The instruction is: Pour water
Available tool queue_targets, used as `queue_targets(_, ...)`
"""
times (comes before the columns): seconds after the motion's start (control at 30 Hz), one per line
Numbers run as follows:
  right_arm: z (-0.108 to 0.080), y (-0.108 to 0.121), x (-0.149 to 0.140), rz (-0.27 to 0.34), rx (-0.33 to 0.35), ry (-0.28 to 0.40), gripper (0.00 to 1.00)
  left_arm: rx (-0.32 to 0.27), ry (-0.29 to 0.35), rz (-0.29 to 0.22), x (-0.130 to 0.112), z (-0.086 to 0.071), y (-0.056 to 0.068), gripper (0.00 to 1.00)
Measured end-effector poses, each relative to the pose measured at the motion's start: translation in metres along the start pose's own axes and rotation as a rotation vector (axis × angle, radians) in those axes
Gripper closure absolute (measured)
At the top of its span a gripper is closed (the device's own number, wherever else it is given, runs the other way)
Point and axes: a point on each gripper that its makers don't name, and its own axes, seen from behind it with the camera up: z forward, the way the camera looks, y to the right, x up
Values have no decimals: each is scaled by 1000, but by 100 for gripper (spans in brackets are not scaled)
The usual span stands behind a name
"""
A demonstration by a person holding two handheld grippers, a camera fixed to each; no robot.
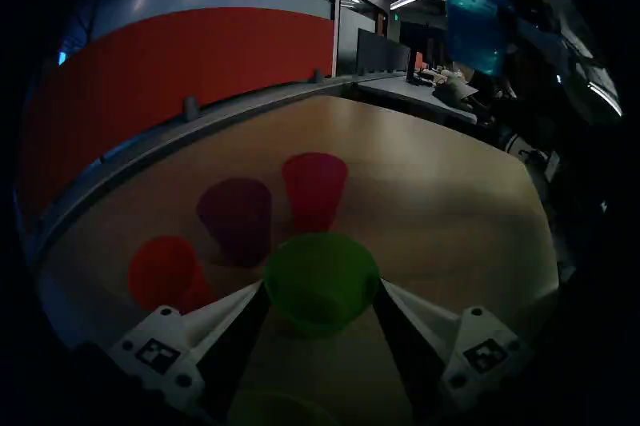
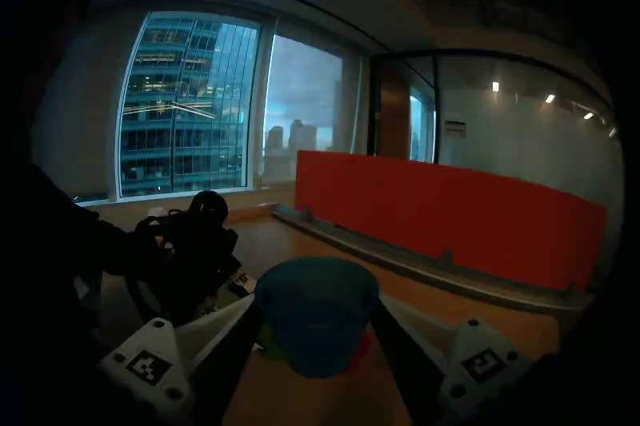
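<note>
Two thin plastic cups, judged light, slick and easily crushed, best taken mid-wall with mild pressure: the green cup is pinched by the left gripper over the table, the blue cup is pinched by the right gripper.

White fingers, black inner faces, on left gripper and right gripper alike; square black-and-white marker and small dark screws on each.
</note>
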Motion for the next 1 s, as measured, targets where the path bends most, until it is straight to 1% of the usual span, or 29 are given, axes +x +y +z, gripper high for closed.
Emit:
queue_targets(0.1,-1,1,0,-1,-3,-1,10,-2,14,-10,5,-4,-1,13)
queue_targets(0.3,-2,-1,2,3,-4,0,10,21,56,-23,19,-15,-7,13)
queue_targets(0.4,-3,-1,3,5,-4,3,10,32,80,-39,26,-23,-9,13)
queue_targets(0.5,-4,-3,5,4,-5,5,10,33,109,-57,33,-31,-9,13)
queue_targets(0.6,-4,-4,6,2,-5,4,10,35,135,-61,40,-39,-9,13)
queue_targets(0.8,-5,-9,10,-2,-3,6,10,67,182,-42,54,-57,-12,13)
queue_targets(1.0,-8,-12,15,-7,-7,6,10,86,235,-32,71,-77,-12,13)
